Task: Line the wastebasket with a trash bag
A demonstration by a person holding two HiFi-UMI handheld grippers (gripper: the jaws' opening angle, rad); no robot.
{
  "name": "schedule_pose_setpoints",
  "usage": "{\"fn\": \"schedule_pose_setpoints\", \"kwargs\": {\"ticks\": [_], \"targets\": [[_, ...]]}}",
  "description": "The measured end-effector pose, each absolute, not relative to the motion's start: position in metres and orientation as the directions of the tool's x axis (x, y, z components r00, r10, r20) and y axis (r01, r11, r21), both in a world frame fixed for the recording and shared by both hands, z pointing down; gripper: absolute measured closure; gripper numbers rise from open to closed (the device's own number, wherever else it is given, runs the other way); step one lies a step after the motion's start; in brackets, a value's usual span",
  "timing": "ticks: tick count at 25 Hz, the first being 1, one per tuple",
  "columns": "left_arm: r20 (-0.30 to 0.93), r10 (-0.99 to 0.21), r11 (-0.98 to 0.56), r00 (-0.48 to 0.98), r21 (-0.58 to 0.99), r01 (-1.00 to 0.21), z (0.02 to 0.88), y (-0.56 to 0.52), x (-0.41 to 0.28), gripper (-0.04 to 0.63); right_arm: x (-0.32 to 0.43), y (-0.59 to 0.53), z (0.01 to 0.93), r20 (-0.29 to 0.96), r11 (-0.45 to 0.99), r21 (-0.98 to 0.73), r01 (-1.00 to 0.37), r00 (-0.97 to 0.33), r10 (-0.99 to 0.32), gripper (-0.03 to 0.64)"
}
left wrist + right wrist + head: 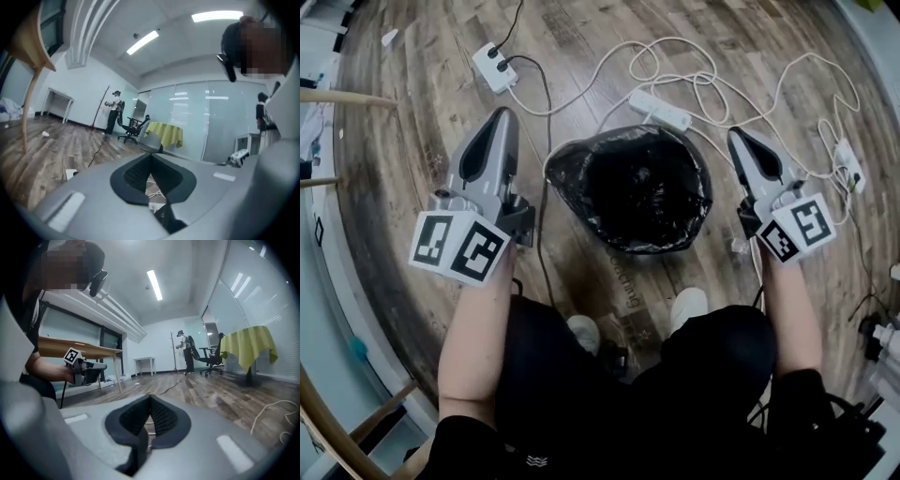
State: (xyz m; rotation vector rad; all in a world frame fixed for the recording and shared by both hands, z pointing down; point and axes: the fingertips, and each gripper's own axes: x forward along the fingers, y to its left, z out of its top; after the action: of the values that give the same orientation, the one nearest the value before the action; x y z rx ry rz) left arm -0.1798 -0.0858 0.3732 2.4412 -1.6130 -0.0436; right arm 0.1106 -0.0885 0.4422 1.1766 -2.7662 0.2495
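Standing on wood floor [412,112] among white power cords [703,84], just ahead of the shoes [689,302]: wastebasket [630,247] lined with black trash bag [675,155], folded over the rim. Flanking it, clear of it: left claw [502,112] and right claw [736,134], both clamped shut, empty.

Black on brown
Trash bag [630,187] is glossy black, floor [422,112] brown wood-grain; left gripper [501,114] and right gripper [737,136] are grey with black-and-white square markers.

No text can be read with certainty; faint pale lettering on the wooden floor [624,279] is too blurred to make out.
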Motion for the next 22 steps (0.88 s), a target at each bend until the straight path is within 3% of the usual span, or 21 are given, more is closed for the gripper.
{"fn": "schedule_pose_setpoints", "kwargs": {"ticks": [5,10,22], "targets": [[0.283,-0.838,-0.488,0.468,0.000,-0.873,0.461,-0.081,-0.156,0.589,0.116,-0.077,0.464,0.218,0.653,-0.110,-0.749,-0.659,-0.720,0.615],[0.268,-0.847,-0.501,0.458,-0.117,-0.858,0.458,-0.086,-0.162,0.589,0.125,-0.082,0.472,0.234,0.604,-0.109,-0.789,-0.611,-0.756,0.615],[0.210,-0.866,-0.458,0.453,0.028,-0.889,0.441,-0.090,-0.175,0.589,0.119,-0.081,0.478,0.244,0.614,-0.083,-0.785,-0.613,-0.751,0.615]]}}
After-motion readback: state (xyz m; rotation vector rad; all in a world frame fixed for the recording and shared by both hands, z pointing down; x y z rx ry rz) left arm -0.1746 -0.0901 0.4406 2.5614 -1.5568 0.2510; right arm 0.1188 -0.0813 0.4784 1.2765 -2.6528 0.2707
